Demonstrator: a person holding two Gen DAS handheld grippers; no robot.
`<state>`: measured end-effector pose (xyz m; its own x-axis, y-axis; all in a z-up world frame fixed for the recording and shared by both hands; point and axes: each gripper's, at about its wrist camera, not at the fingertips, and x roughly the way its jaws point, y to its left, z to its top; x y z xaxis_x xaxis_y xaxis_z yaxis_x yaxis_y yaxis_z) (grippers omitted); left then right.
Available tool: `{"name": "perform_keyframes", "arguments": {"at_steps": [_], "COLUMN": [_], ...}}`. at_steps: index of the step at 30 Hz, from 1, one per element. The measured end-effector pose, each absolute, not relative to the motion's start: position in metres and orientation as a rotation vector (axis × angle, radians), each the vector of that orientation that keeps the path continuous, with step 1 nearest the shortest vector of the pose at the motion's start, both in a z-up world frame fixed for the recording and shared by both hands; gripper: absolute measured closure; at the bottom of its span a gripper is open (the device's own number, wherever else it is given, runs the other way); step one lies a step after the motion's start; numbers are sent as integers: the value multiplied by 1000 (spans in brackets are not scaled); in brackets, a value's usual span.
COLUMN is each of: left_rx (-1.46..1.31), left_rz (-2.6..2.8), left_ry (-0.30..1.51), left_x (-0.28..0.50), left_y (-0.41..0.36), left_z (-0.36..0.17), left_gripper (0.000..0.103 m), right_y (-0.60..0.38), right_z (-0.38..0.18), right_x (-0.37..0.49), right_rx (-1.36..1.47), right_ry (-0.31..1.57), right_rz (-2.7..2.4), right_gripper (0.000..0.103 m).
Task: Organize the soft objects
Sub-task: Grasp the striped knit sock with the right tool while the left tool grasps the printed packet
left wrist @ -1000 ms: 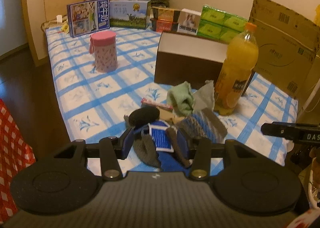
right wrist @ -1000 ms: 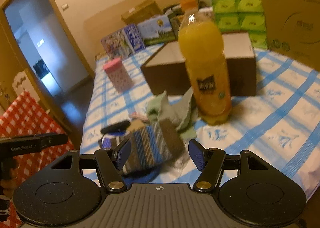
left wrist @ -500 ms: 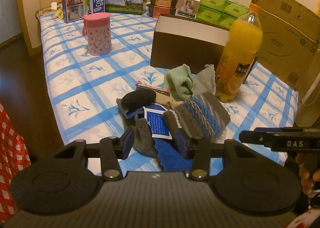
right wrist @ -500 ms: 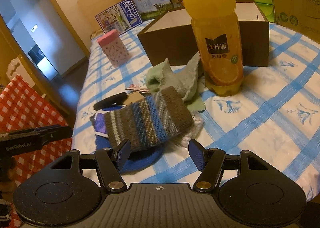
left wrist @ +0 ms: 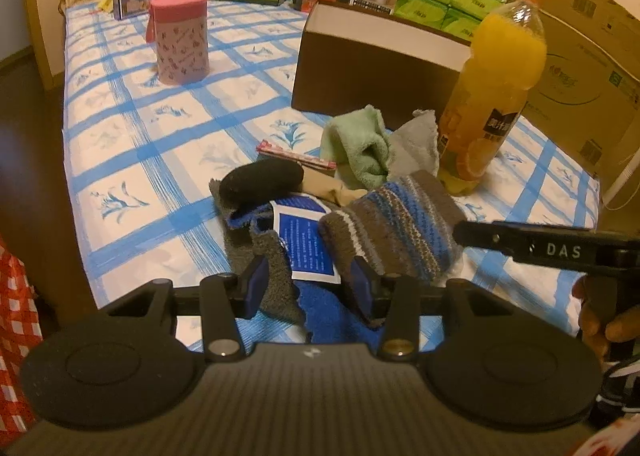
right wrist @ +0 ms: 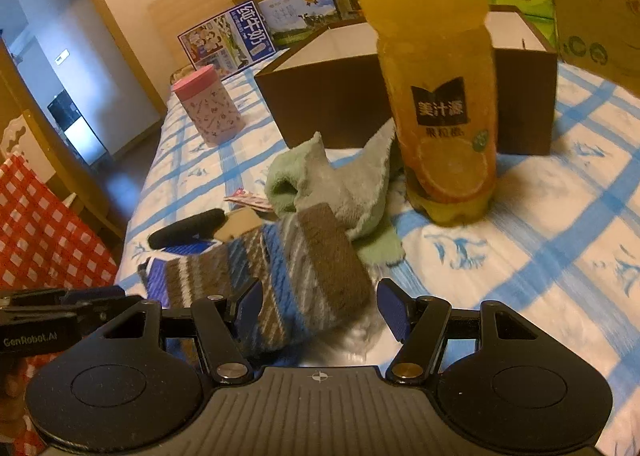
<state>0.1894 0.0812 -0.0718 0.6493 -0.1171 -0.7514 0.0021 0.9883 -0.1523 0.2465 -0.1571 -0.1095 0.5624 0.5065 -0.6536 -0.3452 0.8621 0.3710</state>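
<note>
A pile of soft things lies on the blue-checked cloth (left wrist: 168, 160): a brown-and-blue striped knit sock (left wrist: 396, 232), a green towel (left wrist: 356, 144), a pale grey cloth (left wrist: 416, 140), a black roll (left wrist: 262, 180), a dark grey cloth (left wrist: 276, 280) and a blue cloth (left wrist: 328, 316). My left gripper (left wrist: 308, 284) hovers low over the pile's near edge. Its jaws are closing, with the dark grey cloth and a blue packet (left wrist: 304, 240) between them, unpressed. My right gripper (right wrist: 320, 306) stands open around the near end of the striped sock (right wrist: 280, 276).
An open brown box (left wrist: 372, 72) stands behind the pile, with an orange juice bottle (left wrist: 492, 96) close to its right. A pink canister (left wrist: 180, 40) is at the back left. Cartons line the far edge. A large cardboard box (left wrist: 580, 48) stands at the right. The floor drops off on the left.
Both grippers have come down and closer to the pile. The left jaws have narrowed a little around the grey cloth. The right gripper's side has moved further into the left wrist view.
</note>
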Motion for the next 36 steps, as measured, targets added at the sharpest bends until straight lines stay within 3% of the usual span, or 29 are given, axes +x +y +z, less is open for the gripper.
{"name": "perform_keyframes", "arguments": {"at_steps": [13, 25, 27, 28, 29, 36], "left_rx": [-238, -283, -268, -267, -265, -231], "left_rz": [-109, -112, -113, -114, -115, -124], "left_ry": [881, 816, 820, 821, 822, 823], "left_x": [205, 220, 223, 223, 223, 217], "left_y": [85, 92, 89, 89, 88, 84], "left_z": [-94, -88, -89, -90, -91, -89], "left_gripper": [83, 86, 88, 89, 89, 88], "right_y": [-143, -150, -151, -151, -151, -166], "right_z": [-121, -126, -128, -128, -128, -117], "right_x": [262, 275, 279, 279, 280, 255], "right_rx": [150, 242, 258, 256, 247, 165], "right_ry": [804, 825, 833, 831, 831, 774], "right_rz": [558, 615, 623, 627, 632, 598], "right_gripper": [39, 39, 48, 69, 82, 89]}}
